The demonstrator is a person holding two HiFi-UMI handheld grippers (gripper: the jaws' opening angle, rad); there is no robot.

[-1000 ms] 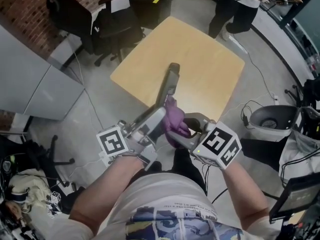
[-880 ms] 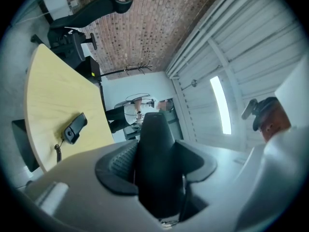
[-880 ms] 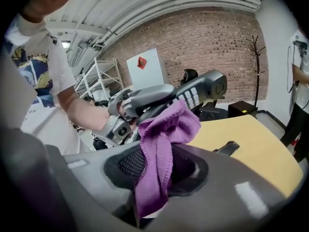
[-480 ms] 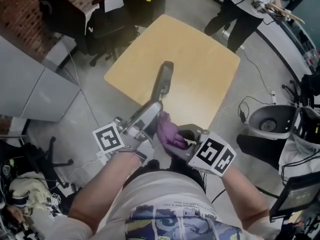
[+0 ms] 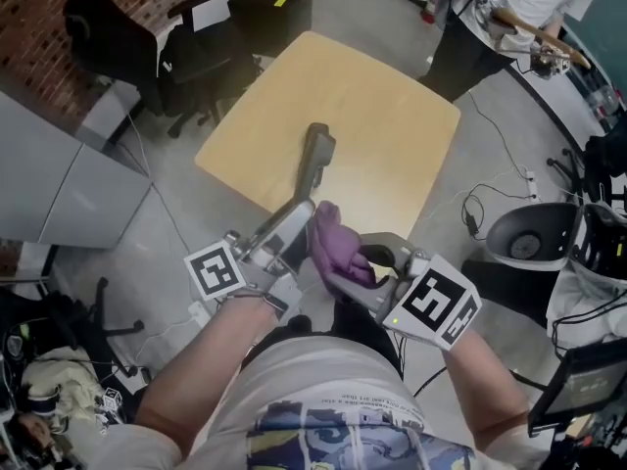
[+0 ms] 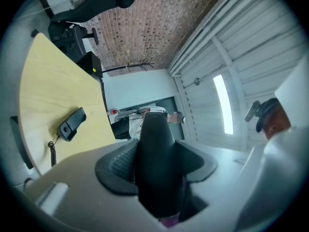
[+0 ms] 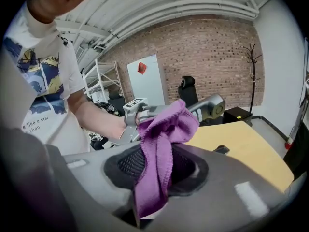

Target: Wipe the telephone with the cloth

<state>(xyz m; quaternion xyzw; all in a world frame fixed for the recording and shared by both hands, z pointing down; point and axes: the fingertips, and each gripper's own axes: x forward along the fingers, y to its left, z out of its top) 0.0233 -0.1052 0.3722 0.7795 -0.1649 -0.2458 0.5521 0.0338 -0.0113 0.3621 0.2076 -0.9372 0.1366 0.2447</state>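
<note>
My left gripper (image 5: 294,228) is shut on the lower end of the telephone handset (image 5: 315,160), which sticks out over the wooden table (image 5: 382,116). In the left gripper view the dark handset (image 6: 154,153) fills the gap between the jaws of that gripper (image 6: 157,178). The phone's base (image 6: 72,123), with its coiled cord, lies on the table. My right gripper (image 5: 345,267) is shut on a purple cloth (image 5: 338,245), pressed against the handset's right side just above the left jaws. In the right gripper view the cloth (image 7: 161,144) hangs from that gripper (image 7: 154,178), in front of the grey handset (image 7: 208,108).
Black office chairs (image 5: 201,52) stand at the table's far left corner. A person (image 5: 490,13) stands beyond the far right corner. A grey bin (image 5: 534,235) and cables lie on the floor to the right. A brick wall (image 7: 217,57) is at the back.
The right gripper drew the cloth back along the handset toward the left jaws, then pushed it up the handset again. The left gripper kept its hold.
</note>
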